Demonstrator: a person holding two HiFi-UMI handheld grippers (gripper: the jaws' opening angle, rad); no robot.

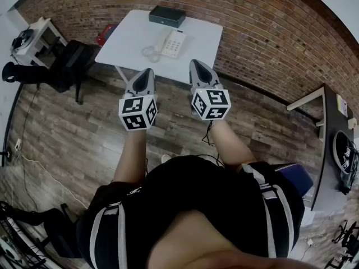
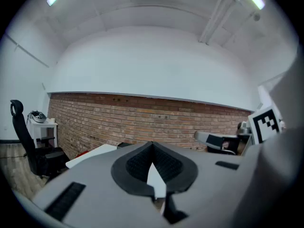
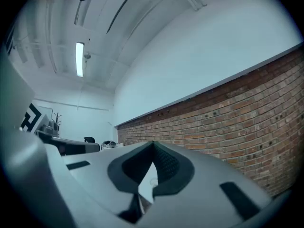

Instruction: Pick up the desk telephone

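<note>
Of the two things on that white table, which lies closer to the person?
The white desk telephone, near the table's middle with its coiled cord beside it. The dark box sits farther off, at the edge by the brick wall.

The desk telephone point(image 1: 173, 43) has keys too small to read, and its coiled cord point(image 1: 150, 53) is indistinct.

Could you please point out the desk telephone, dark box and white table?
desk telephone point(image 1: 174, 43), head view, keypad face.
dark box point(image 1: 166, 16), head view, top face.
white table point(image 1: 126, 42), head view, bare tabletop.
</note>
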